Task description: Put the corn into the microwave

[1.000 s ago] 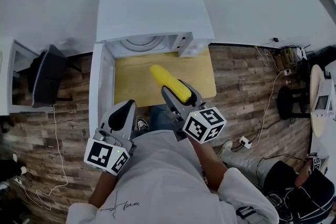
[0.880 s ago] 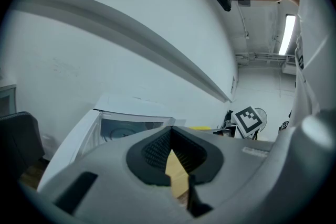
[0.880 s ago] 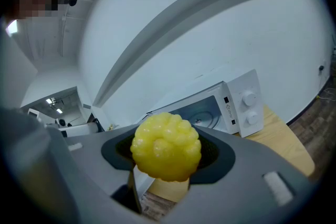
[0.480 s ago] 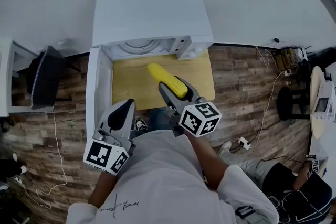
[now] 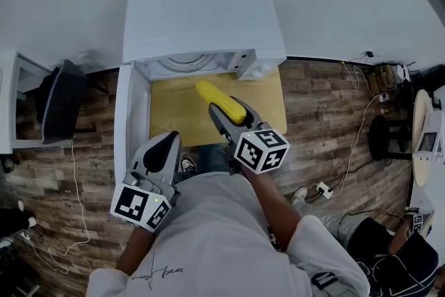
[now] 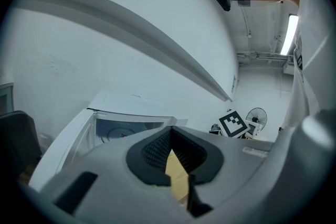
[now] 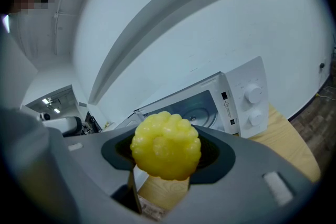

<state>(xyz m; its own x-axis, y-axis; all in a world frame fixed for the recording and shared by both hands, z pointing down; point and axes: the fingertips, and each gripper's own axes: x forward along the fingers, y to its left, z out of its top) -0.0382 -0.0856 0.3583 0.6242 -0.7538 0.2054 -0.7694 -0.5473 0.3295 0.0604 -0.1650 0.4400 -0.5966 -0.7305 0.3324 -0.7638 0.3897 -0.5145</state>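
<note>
Head view, microwave (image 5: pixel 201 17): white, at the back edge of the wooden desk (image 5: pixel 174 118), its door (image 5: pixel 132 115) swung open along the desk's left edge.
Head view, corn (image 5: pixel 218 100): yellow cob, held above the middle of the desk, pointing at the open cavity but outside it.
Head view, right gripper (image 5: pixel 231 115): jaws clenched on the near end of the corn.
Head view, left gripper (image 5: pixel 165 144): low at the desk's front-left corner, holding nothing.
Left gripper view, left gripper (image 6: pixel 171 139): jaws pressed together at the tips, nothing between them; the microwave (image 6: pixel 126 126) stands ahead.
Right gripper view, corn (image 7: pixel 165 145): seen end-on, pinched between the jaws of the right gripper (image 7: pixel 166 157).
Right gripper view, microwave (image 7: pixel 231 102): open, the turntable (image 7: pixel 194 113) visible, two knobs (image 7: pixel 254 94) on its right panel.
</note>
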